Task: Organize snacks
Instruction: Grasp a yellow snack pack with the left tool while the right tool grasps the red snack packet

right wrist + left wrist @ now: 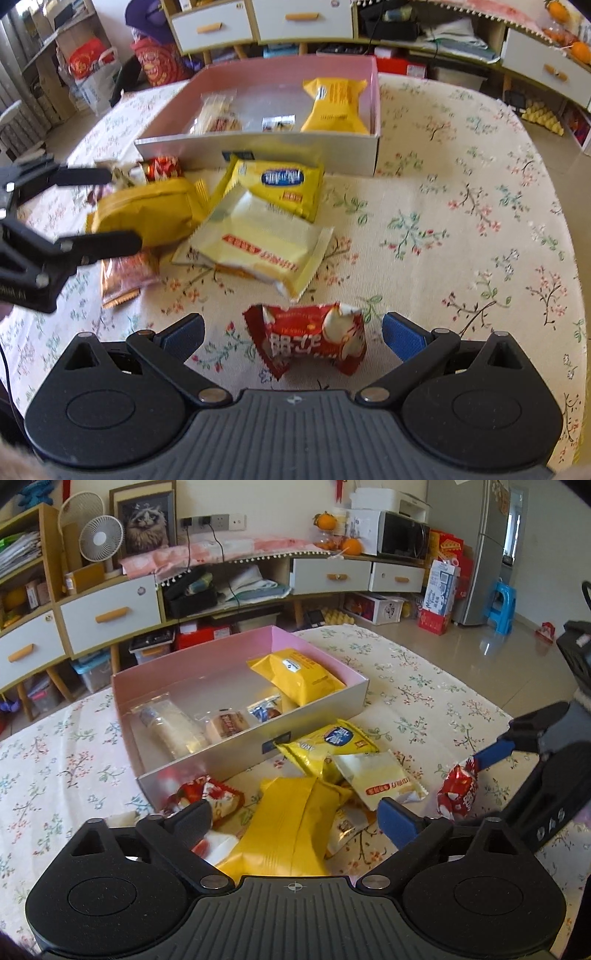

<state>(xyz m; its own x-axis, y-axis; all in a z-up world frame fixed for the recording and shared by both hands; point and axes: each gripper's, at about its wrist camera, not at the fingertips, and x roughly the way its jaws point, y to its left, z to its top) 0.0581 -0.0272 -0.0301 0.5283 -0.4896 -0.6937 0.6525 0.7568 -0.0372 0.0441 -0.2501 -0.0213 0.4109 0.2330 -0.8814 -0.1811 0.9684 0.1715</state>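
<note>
A round table under a cream floral cloth (461, 206) carries everything. On its far side sits a shallow rectangular cardboard box with a pink inner wall (258, 147), already holding a large yellow plastic pouch (334, 105) at the right and a few small clear-wrapped snacks at the left. Just near of the box lies a loose heap: a big yellow foil pack (291, 830), a yellow packet with a blue label (280, 184) and a pale cream wrapper with a red stripe (258, 243).

The left gripper (291, 816) hangs over the big yellow foil pack with its jaws spread wide to either side of it, not touching; the pack's long axis runs roughly along the fingers.

The right gripper (293, 332), jaws also spread, straddles a small crinkled red foil packet (314, 338) lying apart from the heap, its long axis across the gap, pads clear of both ends. The right hand is plainly nearer that packet, so closing there looks the likely next step.
</note>
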